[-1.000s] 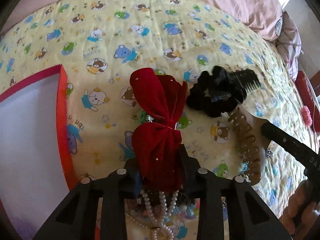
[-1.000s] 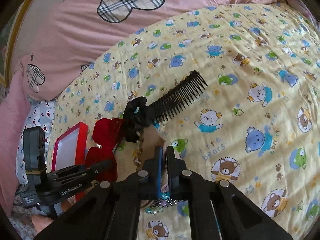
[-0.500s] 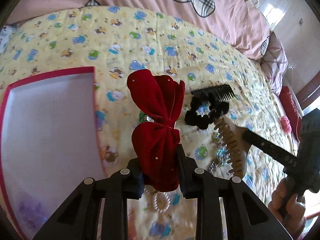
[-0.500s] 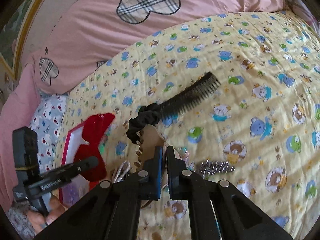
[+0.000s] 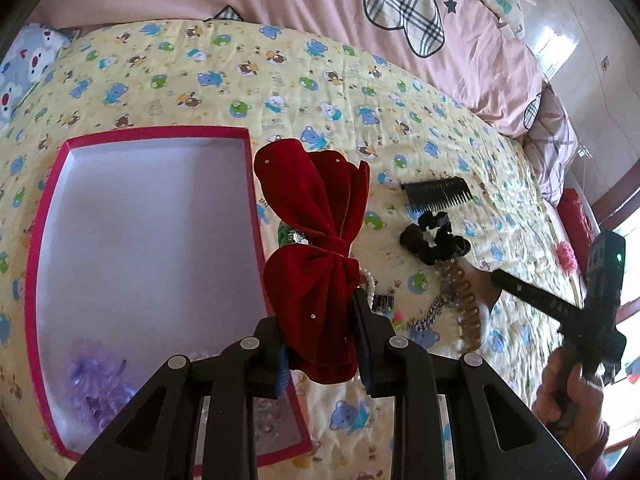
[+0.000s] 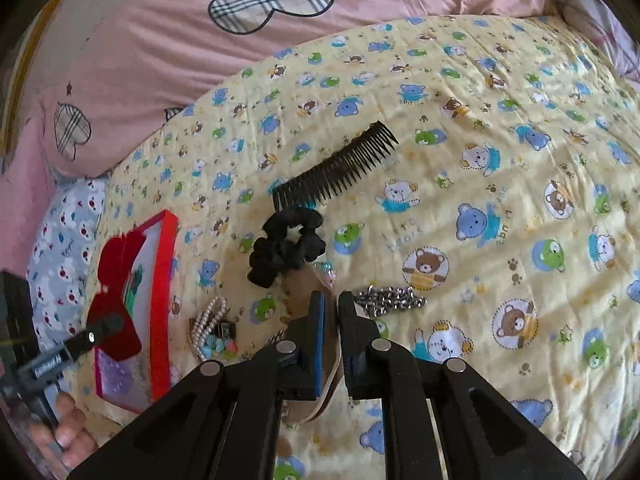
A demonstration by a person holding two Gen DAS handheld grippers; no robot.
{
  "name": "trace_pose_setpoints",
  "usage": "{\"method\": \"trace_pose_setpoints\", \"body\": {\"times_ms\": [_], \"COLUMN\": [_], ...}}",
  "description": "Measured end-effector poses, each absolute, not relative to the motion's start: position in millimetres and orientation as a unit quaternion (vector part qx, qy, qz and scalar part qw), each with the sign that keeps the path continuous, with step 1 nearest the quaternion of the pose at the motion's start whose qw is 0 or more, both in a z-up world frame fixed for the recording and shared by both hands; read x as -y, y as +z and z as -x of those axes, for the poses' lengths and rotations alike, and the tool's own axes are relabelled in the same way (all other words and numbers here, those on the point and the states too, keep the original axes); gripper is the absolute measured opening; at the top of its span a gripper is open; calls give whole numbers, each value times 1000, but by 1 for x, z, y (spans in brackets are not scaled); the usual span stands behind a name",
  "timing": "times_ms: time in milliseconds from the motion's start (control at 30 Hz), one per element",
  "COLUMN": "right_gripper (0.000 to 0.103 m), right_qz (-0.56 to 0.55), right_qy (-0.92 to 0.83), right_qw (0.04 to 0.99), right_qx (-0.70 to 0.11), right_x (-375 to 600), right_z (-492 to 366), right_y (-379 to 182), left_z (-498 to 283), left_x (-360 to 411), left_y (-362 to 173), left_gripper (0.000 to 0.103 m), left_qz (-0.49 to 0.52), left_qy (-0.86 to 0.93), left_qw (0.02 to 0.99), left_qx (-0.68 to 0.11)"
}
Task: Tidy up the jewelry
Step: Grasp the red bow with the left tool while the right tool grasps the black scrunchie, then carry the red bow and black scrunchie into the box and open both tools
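My left gripper (image 5: 320, 320) is shut on a red velvet bow (image 5: 316, 248) and holds it above the bedspread, just right of the red-rimmed box (image 5: 252, 200). The box has a white floor with a purple item (image 5: 96, 372) in its near corner. My right gripper (image 6: 332, 308) is shut on a tan toothed hair clip (image 6: 304, 284) and holds it up. In the right wrist view the bow (image 6: 116, 280) hangs beside the box (image 6: 164, 292). A black comb (image 6: 336, 168), a black scrunchie (image 6: 284, 248), a pearl string (image 6: 208, 320) and a silver chain (image 6: 388, 300) lie on the bedspread.
The yellow bear-print bedspread (image 6: 500, 160) covers the bed. Pink pillows with plaid hearts (image 6: 240, 28) lie along the far side. A pink pompom (image 5: 566, 256) and a red cloth (image 5: 576, 208) lie at the right edge in the left wrist view.
My left gripper has risen and swung left with the bow, bringing the whole box into view. My right gripper has lifted the tan clip off the bedspread.
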State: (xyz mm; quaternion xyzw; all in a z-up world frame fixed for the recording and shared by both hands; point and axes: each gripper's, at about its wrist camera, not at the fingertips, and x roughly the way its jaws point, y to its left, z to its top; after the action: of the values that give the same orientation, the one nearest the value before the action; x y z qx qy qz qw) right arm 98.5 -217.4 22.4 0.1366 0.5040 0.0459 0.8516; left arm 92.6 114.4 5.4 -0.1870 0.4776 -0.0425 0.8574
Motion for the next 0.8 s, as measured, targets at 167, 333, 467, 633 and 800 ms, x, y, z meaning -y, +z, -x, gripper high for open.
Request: {"method": "trace_pose_setpoints", "body": {"times_ms": [167,333,467,633,800], "right_gripper": [16,32,29,7,6], "right_qz": [-128,-116,-125,-118,-124], "right_qy": [55,65,68,85,116], "right_qw": [853,837,818,828,843], "right_qx": [-503,-531,-557,-542,-511], "right_x": [208,195,192,185,167], "right_z": [-123,-162,-185,-184,-175], "right_y": [19,-2,-21,-18,9], "left_z": [-89,-92,-94,-94,-89], "left_x": [-115,-117,-123,-131,-144], "left_y": [8,10,10,8,11], "left_gripper": [25,25,25,25,25], "left_qz": [186,184,186,189,196], "left_qy": [-41,-38,-33,-26,-15], "left_qw": [856,856,855,855,857], "left_qx": [-480,-481,-482,-483,-475]}}
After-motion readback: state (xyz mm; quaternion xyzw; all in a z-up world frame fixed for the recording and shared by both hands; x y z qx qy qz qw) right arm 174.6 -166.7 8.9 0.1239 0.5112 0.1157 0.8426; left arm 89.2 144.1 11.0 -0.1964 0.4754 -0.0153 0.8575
